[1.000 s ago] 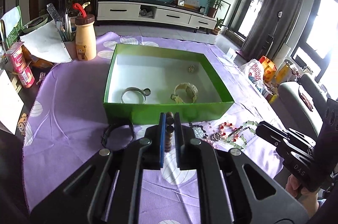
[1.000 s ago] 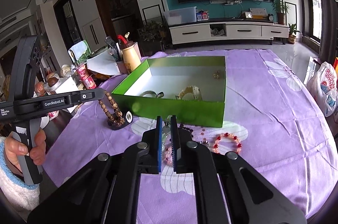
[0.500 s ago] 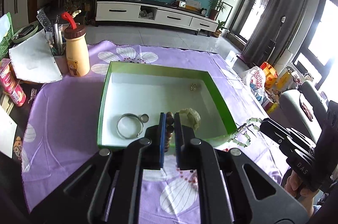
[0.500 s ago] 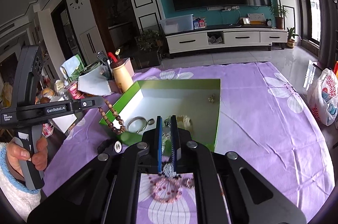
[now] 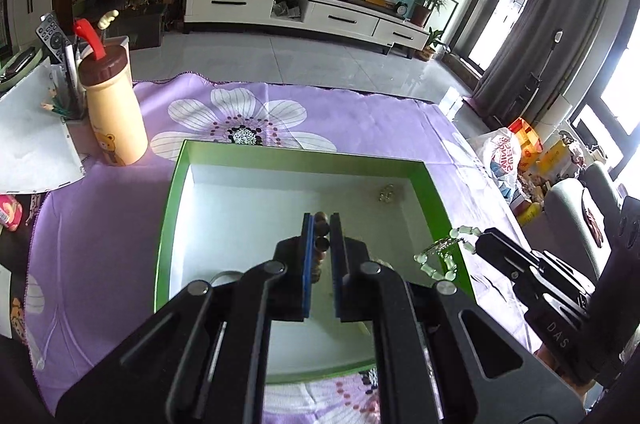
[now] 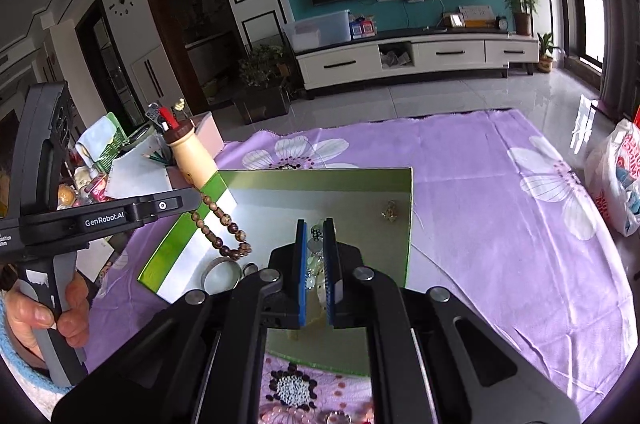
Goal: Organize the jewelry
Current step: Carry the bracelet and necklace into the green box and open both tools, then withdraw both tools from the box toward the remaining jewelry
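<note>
A green box (image 5: 172,207) with a white inside lies on the purple flowered cloth. My left gripper (image 5: 321,224) is shut on a brown wooden bead bracelet (image 6: 224,236) and holds it above the box's left part. My right gripper (image 6: 315,230) is shut on a pale green bead bracelet (image 5: 440,256) and holds it over the box's right side. Inside the box lie a silver bangle (image 6: 222,274) and a small gold piece (image 5: 386,192). More beaded jewelry (image 6: 296,390) lies on the cloth in front of the box.
A beige bottle (image 5: 114,111) with a brown cap stands left of the box beside white paper (image 5: 28,143) and a holder with pens and remotes. A white plastic bag (image 6: 616,179) lies off the table's right side.
Both grippers have risen and moved forward from the jewelry pile to over the green box, each carrying its bracelet. The box now fills the lower middle of both views.
</note>
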Motion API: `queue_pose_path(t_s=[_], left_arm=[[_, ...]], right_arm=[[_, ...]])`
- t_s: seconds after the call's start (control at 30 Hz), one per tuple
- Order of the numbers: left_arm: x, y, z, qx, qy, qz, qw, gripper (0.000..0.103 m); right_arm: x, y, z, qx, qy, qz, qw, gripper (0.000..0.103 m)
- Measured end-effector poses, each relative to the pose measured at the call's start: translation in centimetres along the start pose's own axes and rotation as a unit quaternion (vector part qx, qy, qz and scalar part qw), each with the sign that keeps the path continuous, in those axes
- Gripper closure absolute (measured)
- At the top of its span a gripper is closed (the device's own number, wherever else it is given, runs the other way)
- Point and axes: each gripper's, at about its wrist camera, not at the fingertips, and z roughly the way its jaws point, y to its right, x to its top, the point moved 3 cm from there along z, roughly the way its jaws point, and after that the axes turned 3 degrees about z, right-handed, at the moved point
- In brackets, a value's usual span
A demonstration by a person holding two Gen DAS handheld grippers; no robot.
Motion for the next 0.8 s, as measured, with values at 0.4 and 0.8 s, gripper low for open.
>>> queue_pose_path(t_s=[0.4,0.8], left_arm=[[1.3,-1.2,6.8,0.016,-0.047,-0.017,0.9986,0.096],[-0.1,-4.5,6.9,0.060,-0.057,-0.015,0.9964,0.066]], right_arm=[[0.9,0.5,7.0,-0.027,-0.059,0.027,0.998,0.096],[0.9,0.8,7.3,-0.041,-0.066,0.025,0.997,0.073]])
